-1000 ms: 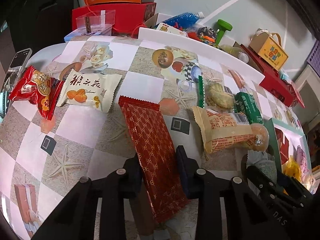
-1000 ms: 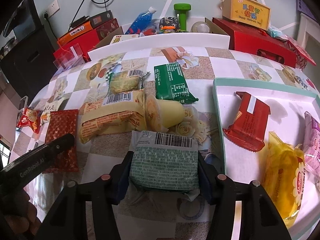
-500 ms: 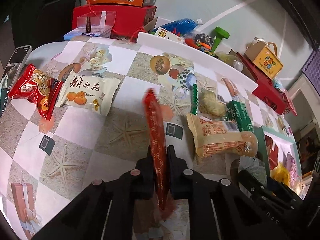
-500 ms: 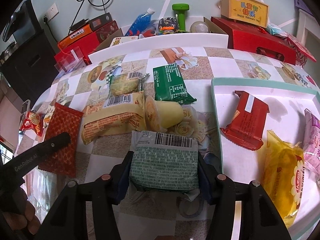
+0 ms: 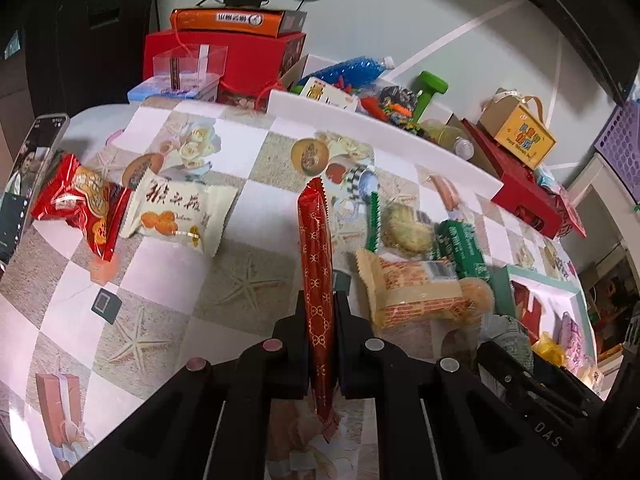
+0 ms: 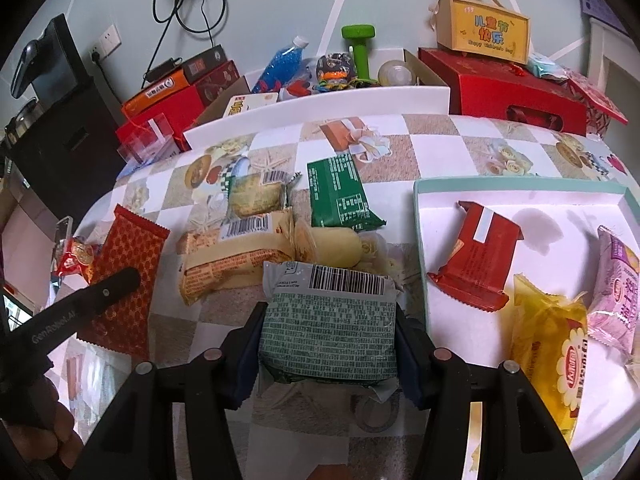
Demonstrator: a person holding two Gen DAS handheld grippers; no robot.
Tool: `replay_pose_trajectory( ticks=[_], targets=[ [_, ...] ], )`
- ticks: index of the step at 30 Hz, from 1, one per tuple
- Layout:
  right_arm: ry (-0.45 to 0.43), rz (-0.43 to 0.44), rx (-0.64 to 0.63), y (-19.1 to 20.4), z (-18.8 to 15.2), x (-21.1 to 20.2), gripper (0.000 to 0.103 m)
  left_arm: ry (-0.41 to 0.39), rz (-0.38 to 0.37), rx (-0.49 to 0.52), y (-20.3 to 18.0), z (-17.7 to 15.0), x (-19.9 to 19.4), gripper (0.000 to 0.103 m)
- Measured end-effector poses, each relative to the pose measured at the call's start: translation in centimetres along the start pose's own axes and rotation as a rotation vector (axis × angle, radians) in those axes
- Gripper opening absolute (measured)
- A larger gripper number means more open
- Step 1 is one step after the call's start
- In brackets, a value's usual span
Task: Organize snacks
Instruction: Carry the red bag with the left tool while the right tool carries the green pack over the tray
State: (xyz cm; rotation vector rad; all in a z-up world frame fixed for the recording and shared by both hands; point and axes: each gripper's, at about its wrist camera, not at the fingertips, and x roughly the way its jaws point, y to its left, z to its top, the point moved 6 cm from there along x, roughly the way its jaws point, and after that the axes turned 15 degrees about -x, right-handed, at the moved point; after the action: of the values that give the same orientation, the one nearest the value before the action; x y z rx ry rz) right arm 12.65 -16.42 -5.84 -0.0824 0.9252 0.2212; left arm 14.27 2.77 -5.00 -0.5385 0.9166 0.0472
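My left gripper (image 5: 320, 312) is shut on a long red patterned snack packet (image 5: 316, 256), held on edge above the tablecloth. The right wrist view shows this packet (image 6: 124, 280) with the left gripper's finger (image 6: 88, 300) across it. My right gripper (image 6: 328, 332) is shut on a grey-green packet with a barcode (image 6: 328, 320), its pads pressing both sides. To the right lies a teal-rimmed tray (image 6: 520, 186) holding a red packet (image 6: 476, 256), a yellow packet (image 6: 552, 352) and a pink packet (image 6: 616, 288).
Loose on the table are a yellow-orange packet (image 6: 236, 256), a green packet (image 6: 340, 196), a clear packet (image 6: 256, 196), a red bag (image 5: 80, 208) and a white packet (image 5: 176, 212). A phone (image 5: 28, 176) lies at the left edge. Boxes (image 5: 240, 52) and clutter stand behind a white board (image 5: 380, 136).
The left jaws closed on the red patterned packet, which turned from flat to edge-on and rose off the cloth. The right gripper kept its hold on the grey-green packet.
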Motion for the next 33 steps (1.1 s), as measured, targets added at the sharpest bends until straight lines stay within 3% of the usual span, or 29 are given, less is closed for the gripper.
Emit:
replay_pose_trajectory(
  ticks=[12, 18, 33],
  targets=[
    [-0.108, -0.011, 0.016, -1.0, 1.8, -4.1, 0.060, -0.079, -0.078, 0.049, -3.2, 1.0, -3.5, 0.010],
    [-0.137, -0.037, 0.055, -3.0, 1.9, -5.6, 0.060, -0.079, -0.133, 0.099, -6.0, 0.3, -4.2, 0.010],
    [-0.160, -0.293, 0.357, -17.8, -2.5, -10.2, 0.060, 0.038, -0.343, 0.305, -18.0, -4.7, -2.9, 0.010]
  ],
)
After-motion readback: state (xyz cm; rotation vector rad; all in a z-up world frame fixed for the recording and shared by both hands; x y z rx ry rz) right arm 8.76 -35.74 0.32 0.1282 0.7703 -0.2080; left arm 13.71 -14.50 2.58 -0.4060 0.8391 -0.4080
